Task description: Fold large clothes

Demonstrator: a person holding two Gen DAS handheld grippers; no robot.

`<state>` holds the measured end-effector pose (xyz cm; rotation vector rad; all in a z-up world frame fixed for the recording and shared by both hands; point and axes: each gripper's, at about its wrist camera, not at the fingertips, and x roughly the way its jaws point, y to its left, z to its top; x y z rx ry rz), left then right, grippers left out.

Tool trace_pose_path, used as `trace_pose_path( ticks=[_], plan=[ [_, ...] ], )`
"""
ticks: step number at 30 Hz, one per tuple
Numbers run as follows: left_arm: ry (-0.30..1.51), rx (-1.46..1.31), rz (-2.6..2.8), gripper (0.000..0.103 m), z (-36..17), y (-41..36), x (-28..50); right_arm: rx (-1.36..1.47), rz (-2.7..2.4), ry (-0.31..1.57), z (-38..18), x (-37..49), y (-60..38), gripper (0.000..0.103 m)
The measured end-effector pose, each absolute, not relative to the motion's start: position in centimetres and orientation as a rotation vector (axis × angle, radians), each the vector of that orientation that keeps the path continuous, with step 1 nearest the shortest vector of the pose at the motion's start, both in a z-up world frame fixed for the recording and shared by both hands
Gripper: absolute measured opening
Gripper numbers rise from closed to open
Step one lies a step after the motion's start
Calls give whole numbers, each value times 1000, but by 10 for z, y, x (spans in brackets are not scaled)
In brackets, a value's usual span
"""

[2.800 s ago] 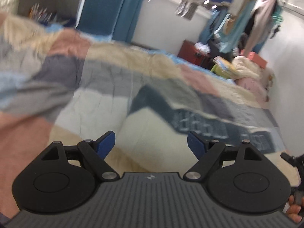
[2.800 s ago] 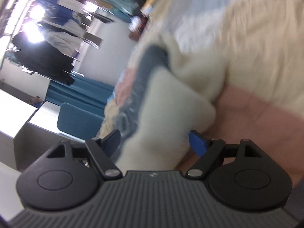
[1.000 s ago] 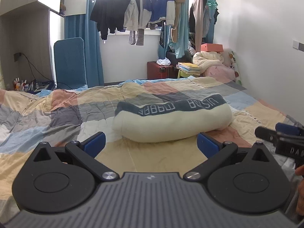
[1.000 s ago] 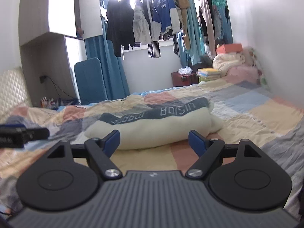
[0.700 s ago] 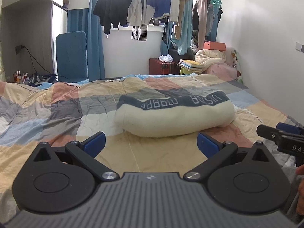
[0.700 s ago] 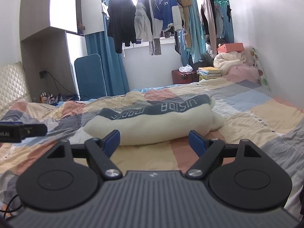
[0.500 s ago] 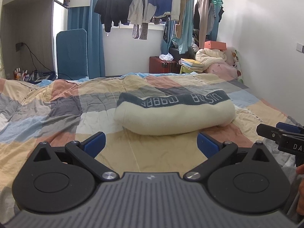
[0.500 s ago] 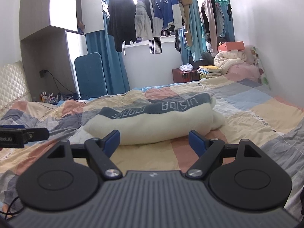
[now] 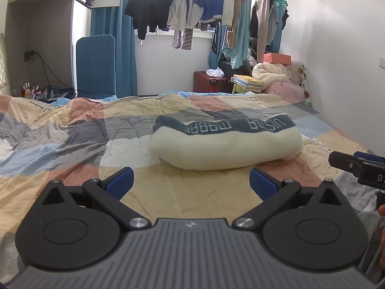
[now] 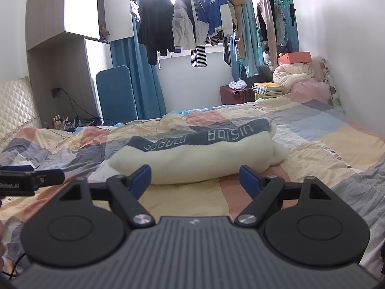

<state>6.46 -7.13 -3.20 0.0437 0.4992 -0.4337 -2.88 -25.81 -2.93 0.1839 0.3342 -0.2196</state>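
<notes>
Words on the folded garment and the two grippers

The dark band along the top of the cream folded garment (image 9: 226, 149) has pale upside-down letters, too hard to read for sure; right of it, the right gripper (image 9: 356, 166) shows "DA"; left of it, the left gripper (image 10: 26, 180) shows "RobotAI".

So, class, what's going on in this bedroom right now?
A person holds a gripper in each hand over a bed with a patchwork quilt. A cream garment with a dark lettered band lies folded into a thick bundle in the middle of the quilt. The left gripper and the right gripper both point at it from the near side, fingers apart, neither touching it. The fold looks done.
</notes>
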Motion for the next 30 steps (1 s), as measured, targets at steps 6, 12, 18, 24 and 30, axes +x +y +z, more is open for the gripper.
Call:
trace_pose_path(
  ticks=[6, 12, 18, 24, 30],
  plan=[
    [507, 38, -419, 103, -35, -69, 68, 182, -215, 351, -28, -23, -258, 94],
    [511, 30, -414, 103, -36, -66, 69, 182, -221, 367, -30, -19, -258, 103],
    [516, 12, -412, 103, -36, -64, 71, 176, -221, 375, -28, -17, -258, 103],
    [515, 2, -408, 103, -39, -61, 70, 171, -220, 370, -27, -17, -258, 103],
    [514, -12, -424, 103, -37, -59, 69, 173, -226, 368, -26, -17, -258, 103]
  ],
)
